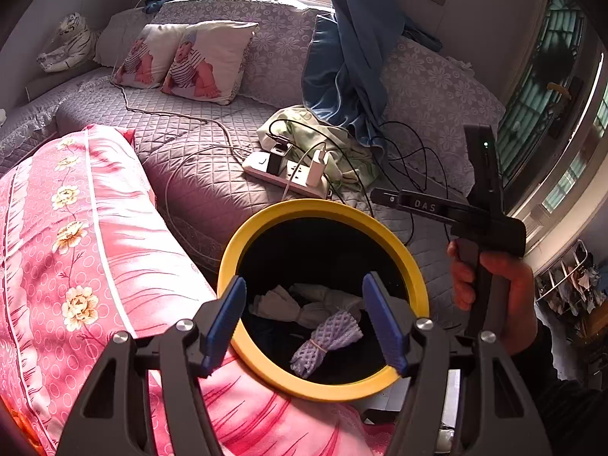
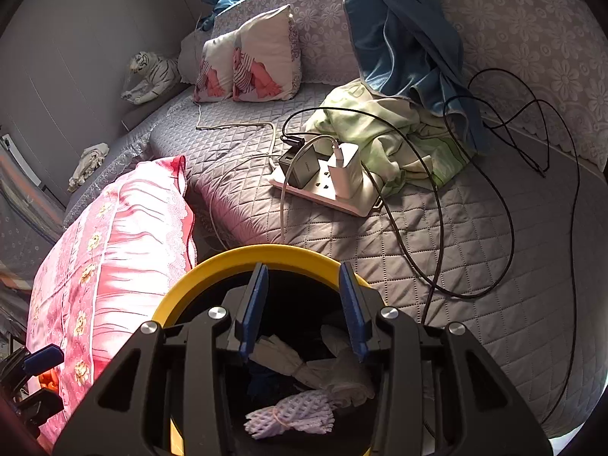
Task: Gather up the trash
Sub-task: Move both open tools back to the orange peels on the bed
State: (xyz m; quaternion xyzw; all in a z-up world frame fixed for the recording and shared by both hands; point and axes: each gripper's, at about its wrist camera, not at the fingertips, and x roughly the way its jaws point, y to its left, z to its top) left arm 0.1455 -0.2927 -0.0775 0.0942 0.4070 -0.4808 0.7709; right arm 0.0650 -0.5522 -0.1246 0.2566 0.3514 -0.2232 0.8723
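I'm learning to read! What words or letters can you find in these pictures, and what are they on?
"DAS": pale letters on the black bar of the right claw, seen from the left wrist camera.
The dark grey charger block plugged into the white power strip has faint marks, too blurred to read.
No other text is readable.

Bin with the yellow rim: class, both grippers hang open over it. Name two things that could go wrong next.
1. The bin stands tight between the pink pillow and the bed; a bump from the right gripper might tip it.
2. Black cables loop across the bed near the rim and the power strip; reaching fingers could snag them.
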